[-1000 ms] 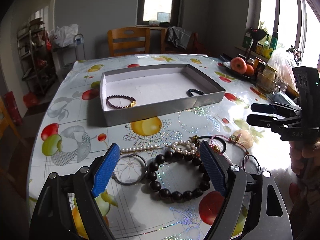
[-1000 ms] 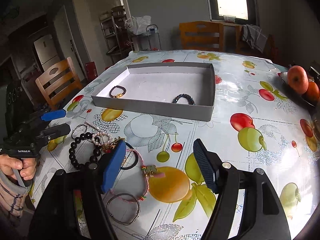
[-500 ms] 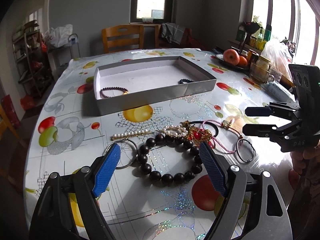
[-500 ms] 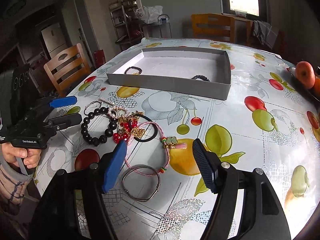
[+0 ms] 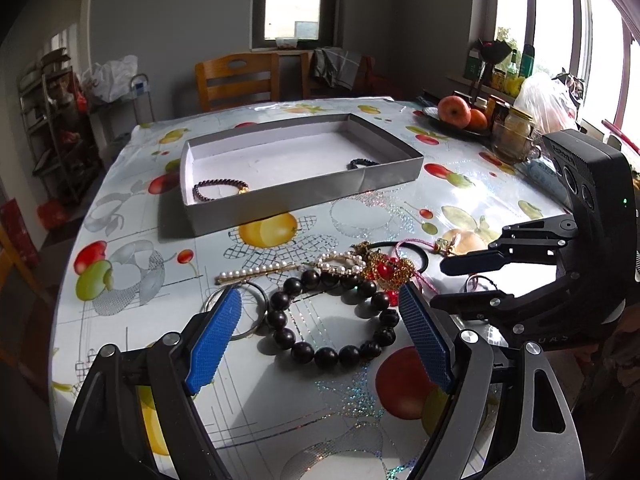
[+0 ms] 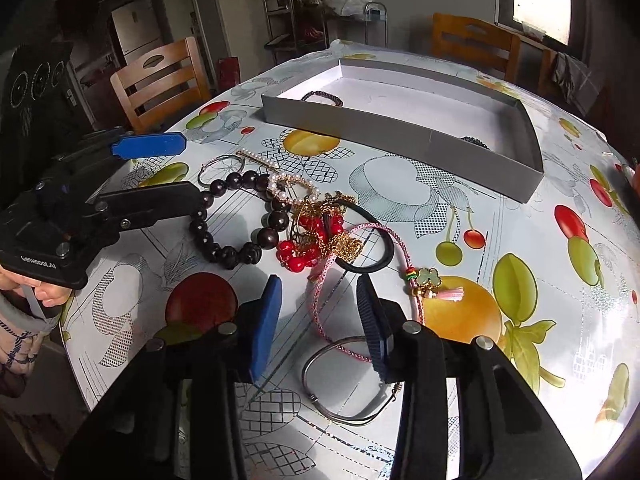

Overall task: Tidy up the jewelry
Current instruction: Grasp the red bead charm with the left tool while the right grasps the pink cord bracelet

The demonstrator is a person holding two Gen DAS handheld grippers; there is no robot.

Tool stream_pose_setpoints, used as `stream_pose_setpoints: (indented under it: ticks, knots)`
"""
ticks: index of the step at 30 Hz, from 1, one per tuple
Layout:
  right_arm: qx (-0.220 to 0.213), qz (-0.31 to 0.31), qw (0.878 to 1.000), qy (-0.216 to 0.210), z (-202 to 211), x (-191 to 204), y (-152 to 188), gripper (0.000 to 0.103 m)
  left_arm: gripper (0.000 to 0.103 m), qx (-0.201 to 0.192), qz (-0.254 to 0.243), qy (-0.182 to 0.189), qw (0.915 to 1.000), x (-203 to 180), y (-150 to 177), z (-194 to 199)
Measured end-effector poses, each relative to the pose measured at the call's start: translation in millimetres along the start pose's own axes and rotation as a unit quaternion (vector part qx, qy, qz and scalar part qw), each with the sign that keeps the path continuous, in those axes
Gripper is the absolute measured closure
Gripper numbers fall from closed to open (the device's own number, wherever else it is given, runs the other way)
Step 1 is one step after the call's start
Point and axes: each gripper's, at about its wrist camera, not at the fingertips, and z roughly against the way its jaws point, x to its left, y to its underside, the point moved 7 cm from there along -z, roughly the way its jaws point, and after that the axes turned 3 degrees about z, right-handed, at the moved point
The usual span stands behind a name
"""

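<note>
A grey shallow box (image 5: 304,196) (image 6: 400,132) holds a purple bead bracelet (image 5: 220,189) and a dark bracelet (image 5: 362,163). In front of it lies a jewelry pile: a large dark bead bracelet (image 5: 332,316) (image 6: 232,216), a pearl hair clip (image 5: 256,273), a pearl bracelet (image 6: 292,186), red-and-gold jewelry (image 5: 388,270) (image 6: 316,236), a black hair tie (image 6: 368,240), a pink cord bracelet (image 6: 340,280) and silver bangles (image 5: 240,312) (image 6: 344,380). My left gripper (image 5: 316,324) is open, low over the dark bead bracelet. My right gripper (image 6: 320,304) is open over the pink cord.
The fruit-print tablecloth (image 5: 132,264) covers a round table. A plate of apples (image 5: 456,114), jars and a plastic bag (image 5: 548,100) stand at the right edge. Wooden chairs (image 5: 236,80) (image 6: 160,80) stand around the table.
Both grippers have drawn closer to the jewelry pile and lower. My right gripper's jaws have narrowed and now straddle the pink cord. The jewelry has not moved.
</note>
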Motion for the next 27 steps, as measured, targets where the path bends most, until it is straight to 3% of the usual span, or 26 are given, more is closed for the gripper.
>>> stream_pose_setpoints:
  ticks: [2, 5, 7, 20, 27]
  knots:
    - [0.003, 0.001, 1.000, 0.003, -2, -1, 0, 0.068, 0.021, 0.001, 0.000, -0.001, 1.0000, 0, 2, 0]
    - [0.010, 0.002, 1.000, 0.008, -6, -2, 2, 0.083, 0.021, 0.001, 0.000, 0.000, 1.0000, -1, 3, 0]
    - [0.010, 0.003, 1.000, 0.006, -6, -2, 2, 0.100, 0.021, 0.001, -0.002, -0.001, 1.0000, -2, 3, 0]
    - [-0.059, -0.044, 0.997, 0.020, 27, -34, -16, 0.100, 0.022, 0.012, -0.029, 0.007, 0.9995, -26, 0, -13]
    - [-0.081, -0.069, 0.994, 0.020, 43, -52, -19, 0.100, 0.039, 0.025, -0.068, 0.017, 0.9972, -52, -3, -33]
